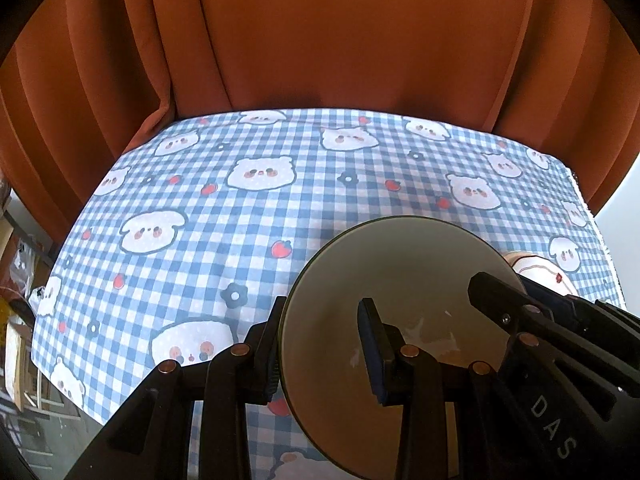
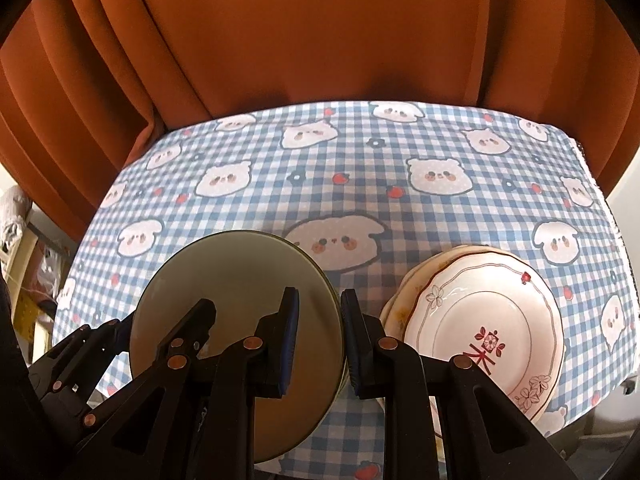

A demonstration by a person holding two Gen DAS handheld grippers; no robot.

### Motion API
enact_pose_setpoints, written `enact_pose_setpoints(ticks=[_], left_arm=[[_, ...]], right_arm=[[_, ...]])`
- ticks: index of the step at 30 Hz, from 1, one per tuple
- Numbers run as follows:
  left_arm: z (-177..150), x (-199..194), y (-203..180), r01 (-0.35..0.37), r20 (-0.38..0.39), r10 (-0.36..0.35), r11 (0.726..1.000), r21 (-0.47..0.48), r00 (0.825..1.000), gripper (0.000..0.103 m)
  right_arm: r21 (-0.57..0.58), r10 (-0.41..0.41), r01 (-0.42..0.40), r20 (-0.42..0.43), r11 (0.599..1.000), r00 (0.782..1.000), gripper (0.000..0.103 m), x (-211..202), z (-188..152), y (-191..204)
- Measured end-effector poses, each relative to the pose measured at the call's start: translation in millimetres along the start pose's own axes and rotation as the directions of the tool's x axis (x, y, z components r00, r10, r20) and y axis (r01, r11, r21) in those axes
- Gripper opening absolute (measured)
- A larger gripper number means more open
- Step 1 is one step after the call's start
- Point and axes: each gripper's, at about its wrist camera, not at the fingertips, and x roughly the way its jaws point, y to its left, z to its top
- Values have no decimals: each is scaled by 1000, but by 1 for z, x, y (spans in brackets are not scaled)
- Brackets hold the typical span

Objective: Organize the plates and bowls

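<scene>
An orange curtain (image 1: pixel 320 32) hangs behind the table (image 1: pixel 240 208), which wears a blue checked cloth printed with bears. Toward its near edge sits a plain cream bowl (image 2: pixel 240 280), and just to its right, nearer the right edge, a stack of white plates (image 2: pixel 492 304) with a red flower motif. The left gripper (image 1: pixel 320 344) straddles the bowl's left rim, one finger outside the wall and one inside; whether they are pressing it, I cannot tell. The right gripper (image 2: pixel 318 340) likewise straddles the bowl's right rim, its fingers (image 2: pixel 290 336) apart with a gap visible around the wall.
</scene>
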Motion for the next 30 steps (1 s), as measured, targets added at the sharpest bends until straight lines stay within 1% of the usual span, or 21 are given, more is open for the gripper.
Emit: enact_pose_setpoints(ticks=[5, 9, 13, 18, 21, 23, 25, 30], left_arm=[[-1, 11, 0, -8, -25, 8, 1000, -8, 1000, 34], [-1, 19, 0, -14, -35, 14, 1000, -4, 999, 34], [-2, 25, 0, -14, -44, 14, 1000, -2, 999, 34], [-5, 28, -2, -11, -45, 12, 1000, 9, 999, 34], [-10, 33, -2, 6, -71, -5, 1000, 7, 997, 34], [-12, 32, -4, 0, -59, 0, 1000, 13, 998, 34], [-12, 30, -6, -7, -46, 8, 1000, 18, 999, 34], [-14, 29, -4, -8, -39, 8, 1000, 8, 999, 36]], right_arm=[[-21, -8, 7, -22, 1000, 1000, 25, 12, -1, 3], [-54, -34, 33, -20, 998, 999, 25, 18, 0, 6], [-62, -42, 40, -28, 997, 999, 25, 26, 0, 6], [-79, -62, 61, -10, 995, 998, 25, 27, -2, 7], [-85, -74, 75, 12, 994, 997, 25, 26, -6, 7], [-85, -85, 85, 10, 993, 996, 25, 28, -8, 7], [-76, -79, 80, 21, 994, 997, 25, 27, -11, 5], [-69, -72, 73, 18, 995, 997, 25, 26, -13, 2]])
